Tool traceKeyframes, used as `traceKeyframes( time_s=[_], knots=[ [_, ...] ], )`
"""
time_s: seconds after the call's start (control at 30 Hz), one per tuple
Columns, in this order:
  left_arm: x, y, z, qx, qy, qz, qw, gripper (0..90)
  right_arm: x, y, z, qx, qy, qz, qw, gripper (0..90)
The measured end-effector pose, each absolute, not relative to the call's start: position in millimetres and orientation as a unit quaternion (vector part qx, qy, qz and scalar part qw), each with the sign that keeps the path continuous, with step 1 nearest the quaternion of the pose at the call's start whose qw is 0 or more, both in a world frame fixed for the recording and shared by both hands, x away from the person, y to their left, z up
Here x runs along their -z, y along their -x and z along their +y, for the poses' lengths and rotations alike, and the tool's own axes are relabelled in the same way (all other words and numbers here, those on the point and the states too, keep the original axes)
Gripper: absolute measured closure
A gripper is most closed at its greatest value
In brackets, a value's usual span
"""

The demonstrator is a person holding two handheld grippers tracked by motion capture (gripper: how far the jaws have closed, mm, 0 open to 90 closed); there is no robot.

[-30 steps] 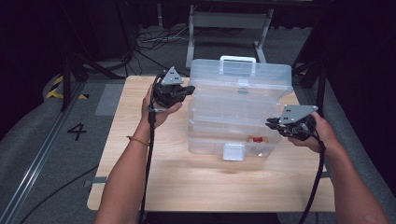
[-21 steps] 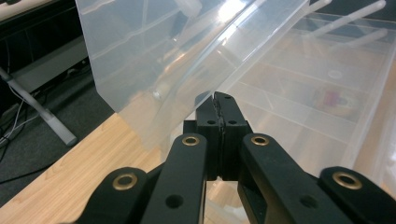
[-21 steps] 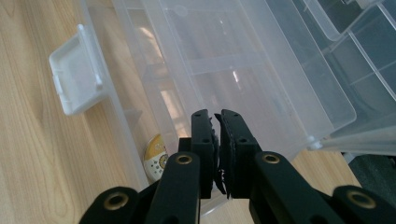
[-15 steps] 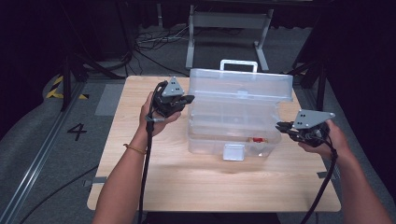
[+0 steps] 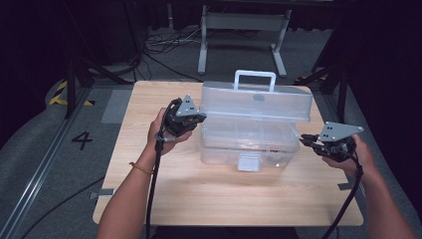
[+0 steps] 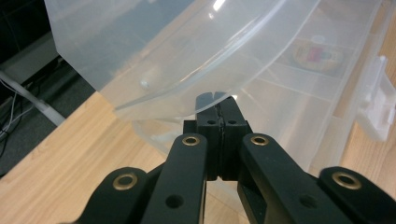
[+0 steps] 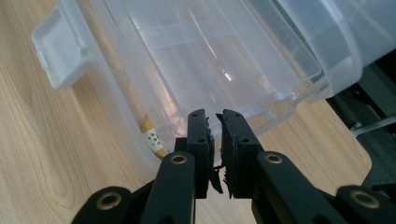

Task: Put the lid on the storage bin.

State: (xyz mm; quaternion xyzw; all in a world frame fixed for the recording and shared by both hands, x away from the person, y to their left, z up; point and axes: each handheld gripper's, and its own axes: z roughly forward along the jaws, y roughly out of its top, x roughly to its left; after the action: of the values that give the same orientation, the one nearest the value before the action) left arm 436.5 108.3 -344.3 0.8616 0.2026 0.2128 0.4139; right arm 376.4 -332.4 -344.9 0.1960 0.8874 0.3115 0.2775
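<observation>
While both grippers' fingers stay closed on nothing, left gripper [image 5: 198,118] and right gripper [image 5: 304,140] flank one clear toolbox [image 5: 249,127]

Light wooden surface [image 5: 224,199], grey metal stand [image 5: 244,22] behind it, tangled black cables [image 5: 164,42] on grey floor, yellow-black hazard tape [image 5: 62,92], number four floor marking [image 5: 82,140]

Grey carpet floor [image 5: 45,149], dark surroundings, metal stand [image 5: 242,22] behind table.
</observation>
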Motion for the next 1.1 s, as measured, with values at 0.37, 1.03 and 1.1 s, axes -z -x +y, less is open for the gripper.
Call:
traceKeyframes(
  time_s=[0.37, 1.03, 1.1],
  knots=[
    [359, -429, 113, -0.206, -0.87, 0.206, 0.398, 90.0, 356, -379, -337, -0.31, -0.216, 0.886, 0.269, 81.1],
    [371, -422, 112, -0.206, -0.882, 0.202, 0.372, 90.0, 372, -379, -348, -0.314, -0.253, 0.877, 0.262, 70.1],
    [372, -422, 112, -0.205, -0.882, 0.203, 0.373, 90.0, 373, -379, -349, -0.316, -0.256, 0.876, 0.261, 69.0]
  ],
)
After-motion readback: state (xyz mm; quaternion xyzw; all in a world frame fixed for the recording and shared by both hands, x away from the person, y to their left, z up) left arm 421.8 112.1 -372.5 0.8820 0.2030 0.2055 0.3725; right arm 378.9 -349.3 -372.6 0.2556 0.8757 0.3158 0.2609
